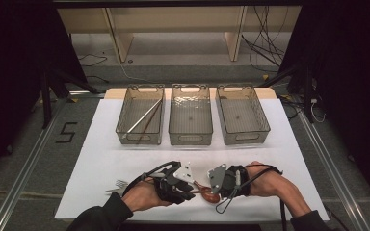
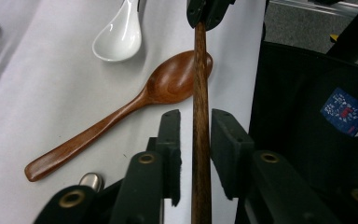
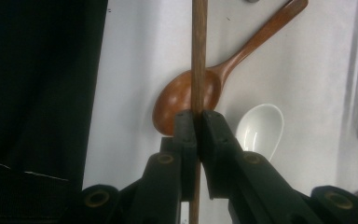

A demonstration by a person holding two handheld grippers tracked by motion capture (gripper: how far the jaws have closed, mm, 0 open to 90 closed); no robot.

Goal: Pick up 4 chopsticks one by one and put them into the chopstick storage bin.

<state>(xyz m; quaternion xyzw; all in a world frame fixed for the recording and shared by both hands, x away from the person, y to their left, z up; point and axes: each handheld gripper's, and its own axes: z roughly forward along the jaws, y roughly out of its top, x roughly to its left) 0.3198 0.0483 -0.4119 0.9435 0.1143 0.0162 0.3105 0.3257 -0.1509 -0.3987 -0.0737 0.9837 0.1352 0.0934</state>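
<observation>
- The right gripper (image 3: 198,122) has its fingers (image 3: 185,135) pressed tight onto a dark wooden chopstick (image 3: 198,56), which runs straight out between them.
- The left gripper (image 2: 195,133) sits around the same chopstick (image 2: 200,140); its fingers (image 2: 169,140) stand slightly apart with a sliver of space on each side of the stick, so it doesn't look clamped.
- Both grippers meet at the near middle of the white surface (image 1: 101,144), the left gripper (image 1: 189,188) and right gripper (image 1: 212,185) pointing toward each other.
- Lying on the surface under the stick is a brown wooden spoon (image 2: 121,112), and just beside its bowl a white ceramic spoon (image 2: 120,35).
- A metal fork (image 1: 118,185) lies near the left hand (image 1: 142,197).
- Three clear bins stand in a row at the far side; the left bin (image 1: 125,118) holds chopsticks (image 1: 144,118).
</observation>
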